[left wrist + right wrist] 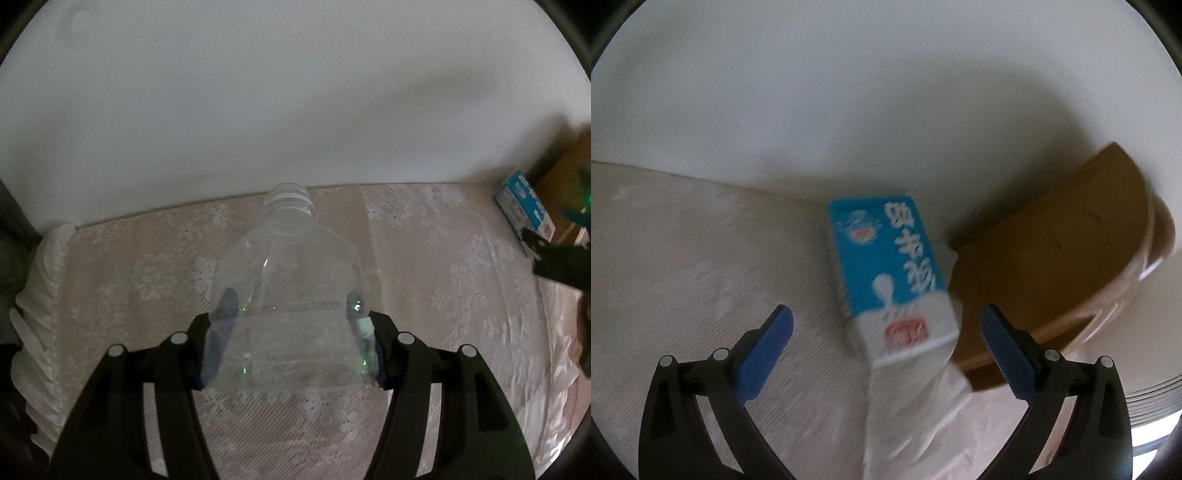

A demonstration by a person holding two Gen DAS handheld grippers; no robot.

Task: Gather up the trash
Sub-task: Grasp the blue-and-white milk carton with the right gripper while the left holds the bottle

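Note:
In the left wrist view my left gripper (291, 314) is shut on a clear, capless plastic bottle (288, 280), its neck pointing away toward the white wall, held over the lace tablecloth (129, 280). A blue and white milk carton (524, 206) lies at the far right beside a cardboard box (569, 173). In the right wrist view my right gripper (886, 332) is open, its blue pads on either side of the carton's (886, 273) near end without touching it. The carton lies on the cloth against the box (1052, 266).
A white wall (258, 92) backs the table. The cloth's left edge (44, 295) drops off with white folds. Part of the right gripper (557, 258) shows dark at the right of the left wrist view. A round white rim (1152, 398) sits at the lower right.

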